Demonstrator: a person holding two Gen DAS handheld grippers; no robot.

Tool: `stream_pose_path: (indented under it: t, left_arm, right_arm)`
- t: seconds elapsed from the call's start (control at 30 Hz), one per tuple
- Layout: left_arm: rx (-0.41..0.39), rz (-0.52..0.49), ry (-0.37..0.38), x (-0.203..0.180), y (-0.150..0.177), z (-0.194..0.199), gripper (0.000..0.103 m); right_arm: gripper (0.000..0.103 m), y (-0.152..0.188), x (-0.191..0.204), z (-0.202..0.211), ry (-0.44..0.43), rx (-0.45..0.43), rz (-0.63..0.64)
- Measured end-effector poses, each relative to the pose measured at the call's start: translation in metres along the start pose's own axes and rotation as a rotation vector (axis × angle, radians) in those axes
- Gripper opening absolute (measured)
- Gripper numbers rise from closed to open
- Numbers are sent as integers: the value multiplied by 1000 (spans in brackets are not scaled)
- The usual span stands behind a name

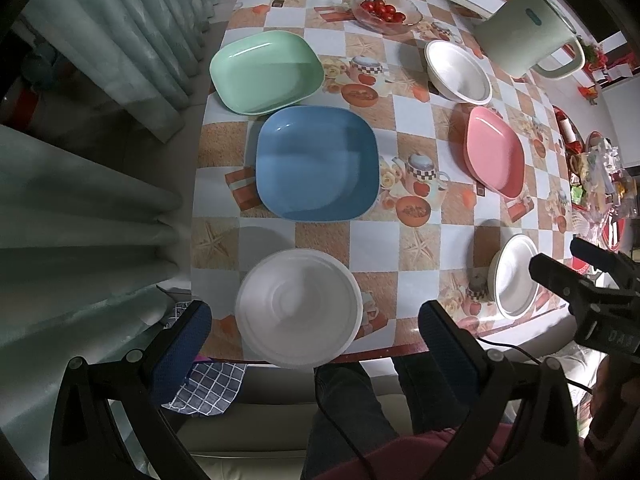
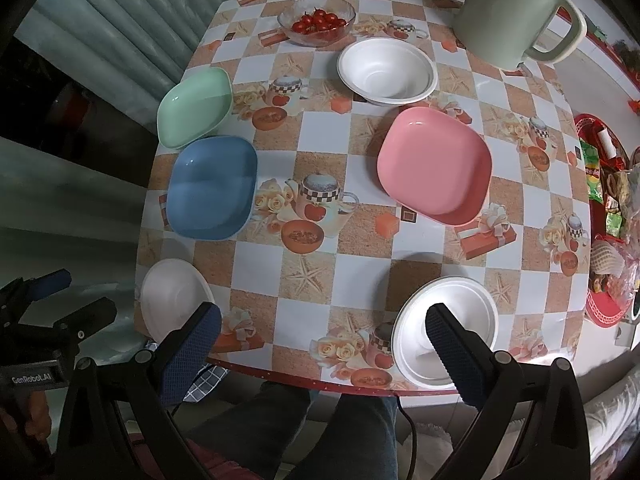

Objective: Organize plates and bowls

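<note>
Three square plates lie on the checked table point(image 2: 320, 276): green point(image 1: 266, 72) point(image 2: 195, 108), blue point(image 1: 317, 163) point(image 2: 212, 187) and pink point(image 1: 495, 151) point(image 2: 435, 165). Three white foam bowls stand around them: near left point(image 1: 299, 309) point(image 2: 176, 300), near right point(image 1: 515, 276) point(image 2: 446, 334), and far point(image 1: 458, 72) point(image 2: 387, 71). My left gripper point(image 1: 314, 336) is open and empty above the near left bowl. My right gripper point(image 2: 322, 340) is open and empty at the table's front edge, its right finger over the near right bowl.
A glass bowl of cherry tomatoes point(image 2: 317, 23) and a pale green kettle point(image 2: 516, 12) stand at the back. A red tray of snacks point(image 2: 608, 220) sits at the right edge. Curtains point(image 1: 100, 160) hang to the left. The person's legs point(image 2: 320, 432) are below the front edge.
</note>
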State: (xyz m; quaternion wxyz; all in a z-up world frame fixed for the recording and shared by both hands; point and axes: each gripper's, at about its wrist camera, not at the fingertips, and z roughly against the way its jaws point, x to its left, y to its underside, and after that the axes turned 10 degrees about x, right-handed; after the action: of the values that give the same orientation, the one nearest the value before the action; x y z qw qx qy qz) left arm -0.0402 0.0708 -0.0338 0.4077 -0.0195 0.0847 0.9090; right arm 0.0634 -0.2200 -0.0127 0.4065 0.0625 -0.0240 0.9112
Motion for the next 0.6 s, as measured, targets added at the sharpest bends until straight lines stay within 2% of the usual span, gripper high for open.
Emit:
stream_pose_path:
  t: [0.6]
  left_arm:
    - [32,27,-3,9,-10,-11,103]
  right_arm:
    - [103,-8,2,-11,1,42,16]
